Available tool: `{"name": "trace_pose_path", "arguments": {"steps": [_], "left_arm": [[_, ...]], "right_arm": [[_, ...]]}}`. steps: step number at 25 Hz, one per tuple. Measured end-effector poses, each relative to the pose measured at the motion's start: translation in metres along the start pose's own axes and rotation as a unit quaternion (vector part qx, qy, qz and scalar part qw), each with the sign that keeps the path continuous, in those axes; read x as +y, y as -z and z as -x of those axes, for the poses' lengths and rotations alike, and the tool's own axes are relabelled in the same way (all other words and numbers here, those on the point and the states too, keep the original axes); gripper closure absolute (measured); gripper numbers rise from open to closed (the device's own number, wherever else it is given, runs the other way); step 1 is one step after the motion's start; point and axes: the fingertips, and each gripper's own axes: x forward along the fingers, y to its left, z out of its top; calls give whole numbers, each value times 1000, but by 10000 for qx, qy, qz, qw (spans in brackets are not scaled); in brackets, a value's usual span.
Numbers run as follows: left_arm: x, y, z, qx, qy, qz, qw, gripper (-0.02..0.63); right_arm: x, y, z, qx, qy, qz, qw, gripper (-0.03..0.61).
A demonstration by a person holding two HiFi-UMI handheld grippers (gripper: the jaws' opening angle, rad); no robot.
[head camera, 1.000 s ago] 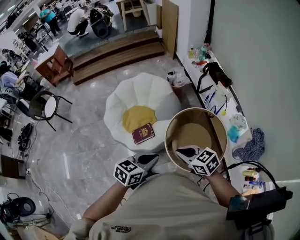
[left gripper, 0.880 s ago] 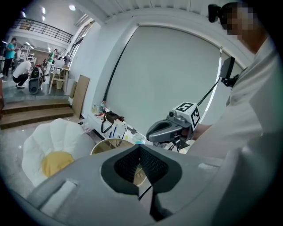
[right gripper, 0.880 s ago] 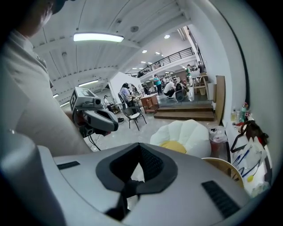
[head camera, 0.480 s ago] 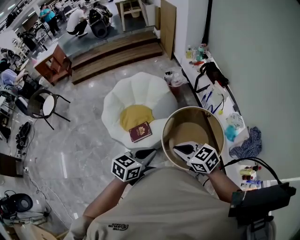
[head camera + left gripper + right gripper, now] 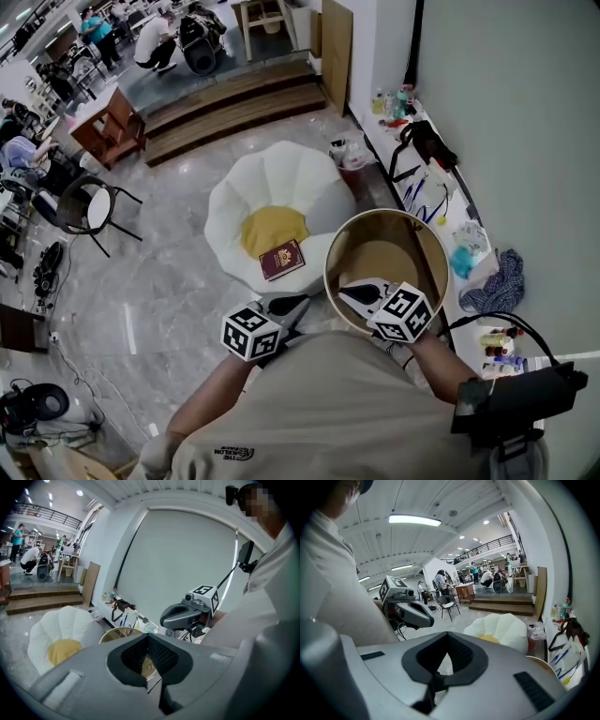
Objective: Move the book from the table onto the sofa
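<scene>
On sofa (image 5: 281,178), white petal shape with yellow centre: dark red book (image 5: 283,260), flat, at front edge of the yellow patch, corner onto the white. Gold emblem on cover, lettering too small to read. Off the table (image 5: 330,267) entirely; round, wood-rimmed, just right of sofa, near rim hidden behind right gripper and its marker cube (image 5: 403,314).

Left gripper (image 5: 151,679): jaws pressed together, nothing between. Right gripper (image 5: 436,680): jaws pressed together too, nothing held. Both low in head view, close to the torso, well short of the book.

Writing: black-and-white square codes on both cubes, no letters. Small dark print on shirt hem (image 5: 230,457), upside down, not legible. Bottles on wall shelf (image 5: 398,103), labels unreadable. Blue cloth (image 5: 497,286) bunched on same shelf.

Cut off or unclear: shirt and arms cropped at bottom edge. Black device (image 5: 511,403) at lower right, partly out of frame, type unclear. People at far top left tiny, no detail. In both gripper views, lower half filled by grey jaw housing, floor below hidden.
</scene>
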Motion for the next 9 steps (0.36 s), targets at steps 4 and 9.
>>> {"name": "trace_pose_path", "arguments": {"steps": [4,9], "left_arm": [[8,4,-6,114,30,17,9999,606],[17,0,-12,162,75,-13,9998,606]], "right_arm": [[-3,4,-4,-9,18,-103,9999,566],[-8,6,-7,33,54,-203,9998,566]]}}
